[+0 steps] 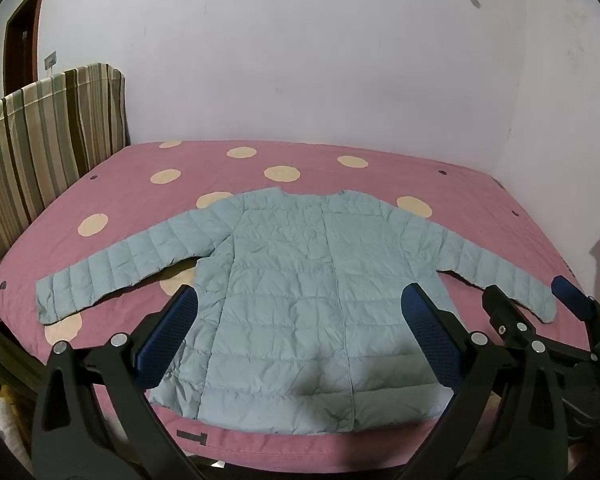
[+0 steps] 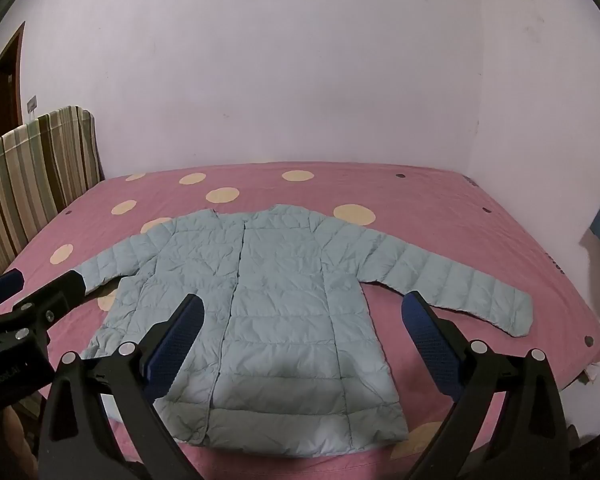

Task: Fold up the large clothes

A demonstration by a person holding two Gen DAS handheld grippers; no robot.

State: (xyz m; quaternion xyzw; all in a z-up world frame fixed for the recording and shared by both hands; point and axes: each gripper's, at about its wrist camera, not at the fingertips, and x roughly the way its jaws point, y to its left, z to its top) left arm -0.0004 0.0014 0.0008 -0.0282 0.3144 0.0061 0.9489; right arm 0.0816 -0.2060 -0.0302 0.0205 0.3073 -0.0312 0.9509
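From the left wrist camera, the left gripper (image 1: 300,320) hangs above the near edge of the bed (image 1: 380,168) with its two blue-padded fingers (image 1: 172,332) spread wide and nothing between the pads. The pale blue padded jacket (image 1: 292,300) lies flat on the pink spotted cover, its lower body showing in the gap between the fingers but below them, not touched. The jacket runs lengthwise away from the camera, hem at the near edge and collar toward the far wall (image 1: 300,60); both sleeves reach out sideways, slanting back toward the near edge. The right gripper (image 1: 540,304) shows at the right edge, above the cuff of the right-hand sleeve. A striped headboard (image 1: 48,128) stands on the left.

From the right wrist camera, the right gripper (image 2: 300,320) also tilts down over the near edge, fingers (image 2: 432,340) released and wide apart, holding nothing. The jacket (image 2: 284,292) lies beneath and between them, mostly toward the left finger, collar far, hem near. The right sleeve stretches out past the right finger. The left gripper (image 2: 40,292) sits at the left edge, over the other sleeve.
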